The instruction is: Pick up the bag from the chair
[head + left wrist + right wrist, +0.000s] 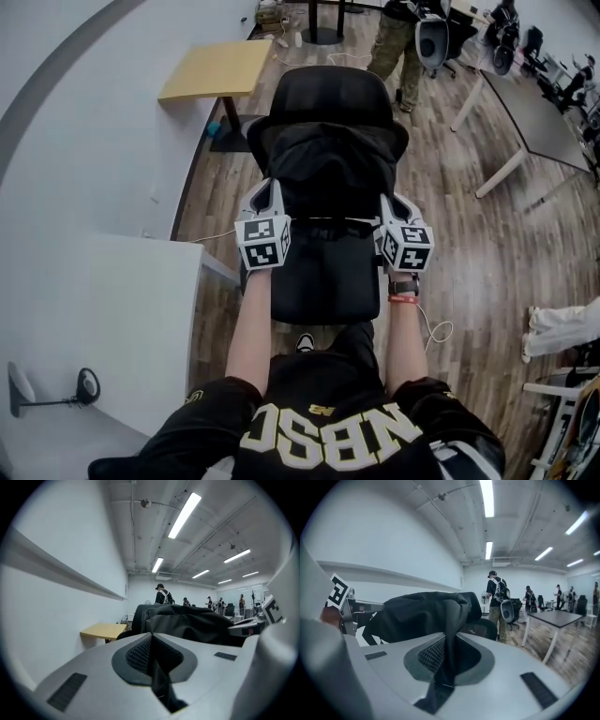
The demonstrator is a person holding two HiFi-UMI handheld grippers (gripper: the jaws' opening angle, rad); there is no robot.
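A black bag [328,159] lies slumped against the back of a black office chair [323,281], over the rear of its seat. My left gripper [273,194] is at the bag's left side and my right gripper [388,204] at its right side. In the left gripper view the jaws [152,656] are shut on a black strap of the bag [187,623]. In the right gripper view the jaws [447,660] pinch a band of black fabric that runs up to the bag [422,613]. Whether the bag still rests on the seat is hidden.
A small wooden table [220,67] stands behind the chair at the left wall. A white desk [94,309] is at my left, a grey table [539,112] at the right. One person [394,37] stands beyond the chair; another's legs [562,323] show at right.
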